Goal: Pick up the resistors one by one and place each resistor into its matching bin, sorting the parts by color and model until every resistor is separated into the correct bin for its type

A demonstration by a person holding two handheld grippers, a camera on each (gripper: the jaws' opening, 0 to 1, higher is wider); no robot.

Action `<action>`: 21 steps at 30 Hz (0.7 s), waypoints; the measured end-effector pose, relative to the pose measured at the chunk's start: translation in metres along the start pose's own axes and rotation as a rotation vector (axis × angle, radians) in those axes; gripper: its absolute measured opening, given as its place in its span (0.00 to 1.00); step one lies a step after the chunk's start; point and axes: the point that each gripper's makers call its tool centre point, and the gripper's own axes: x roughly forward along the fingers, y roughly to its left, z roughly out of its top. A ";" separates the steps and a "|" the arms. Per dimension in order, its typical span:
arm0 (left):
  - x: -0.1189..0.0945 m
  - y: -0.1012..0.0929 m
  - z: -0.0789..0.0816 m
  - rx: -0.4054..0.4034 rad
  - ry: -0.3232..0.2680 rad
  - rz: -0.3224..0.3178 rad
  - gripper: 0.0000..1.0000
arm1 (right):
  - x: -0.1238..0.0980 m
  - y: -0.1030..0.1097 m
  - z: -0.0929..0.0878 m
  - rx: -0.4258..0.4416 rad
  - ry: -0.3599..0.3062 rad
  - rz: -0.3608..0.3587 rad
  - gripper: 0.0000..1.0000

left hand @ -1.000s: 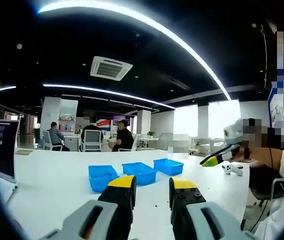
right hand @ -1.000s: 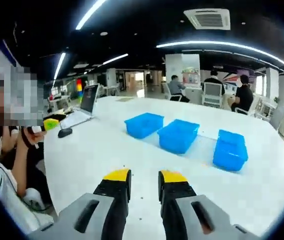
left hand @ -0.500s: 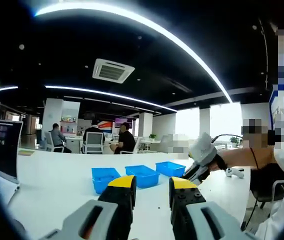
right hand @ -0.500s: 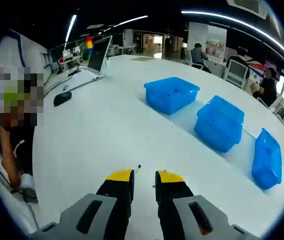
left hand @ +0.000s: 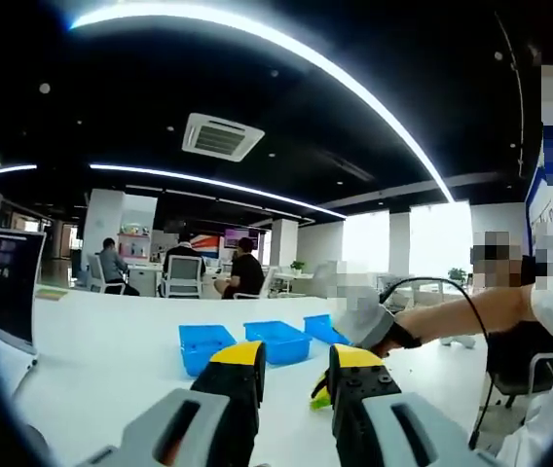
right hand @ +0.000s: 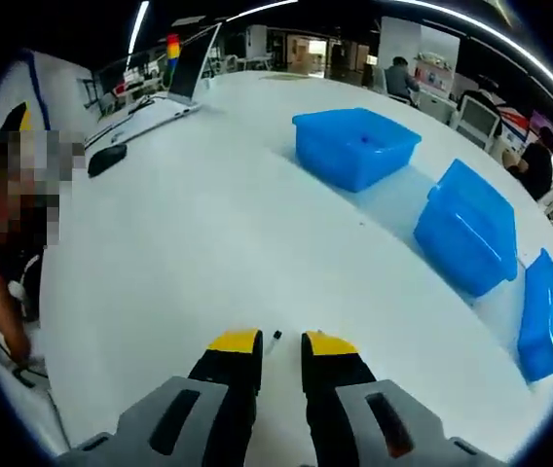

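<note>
Resistor between right jaws, low over table

Resistor (right hand: 276,336), small and dark, lies on the white table (right hand: 189,233) right in the gap of our right gripper (right hand: 269,341). Its jaws are parted a little with the part between the yellow tips; we cannot tell if they touch it. Beyond the resistor, three blue bins (right hand: 356,146) (right hand: 471,238) (right hand: 540,315) sit in a row on the table, well apart from it. A laptop (right hand: 165,92) and a mouse (right hand: 107,159) lie far off past the bins' left end. Our left gripper (left hand: 294,358) is held above the table, jaws spread with nothing between them. In its view the bins (left hand: 204,345) (left hand: 278,339) (left hand: 323,326) lie ahead, and the right gripper (left hand: 327,391) reaches down just beside them.
</note>
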 end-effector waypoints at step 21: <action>0.001 -0.002 0.000 0.002 0.003 -0.009 0.28 | -0.021 0.002 0.017 -0.203 -0.076 0.079 0.22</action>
